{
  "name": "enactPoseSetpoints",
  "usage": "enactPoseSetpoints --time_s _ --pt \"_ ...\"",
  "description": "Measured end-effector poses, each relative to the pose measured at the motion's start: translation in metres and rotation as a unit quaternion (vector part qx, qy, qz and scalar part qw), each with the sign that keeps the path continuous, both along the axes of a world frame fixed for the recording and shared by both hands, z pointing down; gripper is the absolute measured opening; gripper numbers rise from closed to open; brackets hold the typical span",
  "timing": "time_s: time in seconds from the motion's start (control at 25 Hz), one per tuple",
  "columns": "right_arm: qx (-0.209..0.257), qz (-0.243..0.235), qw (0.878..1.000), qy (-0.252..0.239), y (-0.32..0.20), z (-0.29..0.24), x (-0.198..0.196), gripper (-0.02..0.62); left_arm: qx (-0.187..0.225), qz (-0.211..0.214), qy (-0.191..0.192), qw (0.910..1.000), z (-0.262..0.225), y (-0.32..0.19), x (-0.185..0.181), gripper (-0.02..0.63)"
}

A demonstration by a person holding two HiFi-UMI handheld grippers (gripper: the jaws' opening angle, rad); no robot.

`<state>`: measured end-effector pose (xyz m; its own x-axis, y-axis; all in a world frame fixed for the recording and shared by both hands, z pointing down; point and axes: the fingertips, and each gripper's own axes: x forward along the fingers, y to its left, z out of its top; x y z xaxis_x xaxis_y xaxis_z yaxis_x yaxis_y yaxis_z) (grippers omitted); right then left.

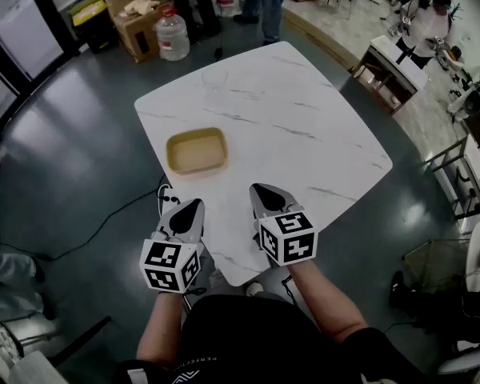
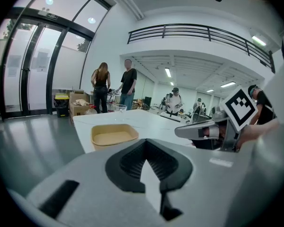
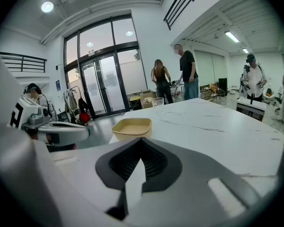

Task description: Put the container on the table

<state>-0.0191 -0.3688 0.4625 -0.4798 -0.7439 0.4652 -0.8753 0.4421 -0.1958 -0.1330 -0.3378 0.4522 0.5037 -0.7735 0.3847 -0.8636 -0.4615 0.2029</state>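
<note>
Two hand-held grippers hang at the near edge of the white marble-look table (image 1: 304, 134). The left gripper (image 1: 192, 208) has its fingers pressed together with nothing between them, and so does the right gripper (image 1: 262, 192). The shallow tan rectangular container (image 1: 197, 151) rests flat on the table, toward its left side, well apart from both grippers. The job looks done: the container is down and nobody holds it. Next, I think the grippers only need to move off the table without bumping the container.
</note>
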Motion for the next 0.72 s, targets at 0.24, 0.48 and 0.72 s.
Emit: enactPoseSetpoints --time_s 0.24,0.48,0.72 --pt "-0.006 -0.001 1.000 -0.008 0.019 0.002 0.003 0.000 -0.003 0.003 -0.001 1.0000 0.002 0.016 0.009 -0.008" --pt "-0.023 0.000 1.000 -0.012 0.036 0.012 0.009 0.000 -0.010 0.009 -0.003 0.9999 0.009 0.030 0.019 -0.008" --pt "-0.042 0.002 0.999 -0.010 0.052 0.029 0.015 0.000 -0.029 0.002 -0.002 0.9996 0.027 0.044 0.020 -0.008"
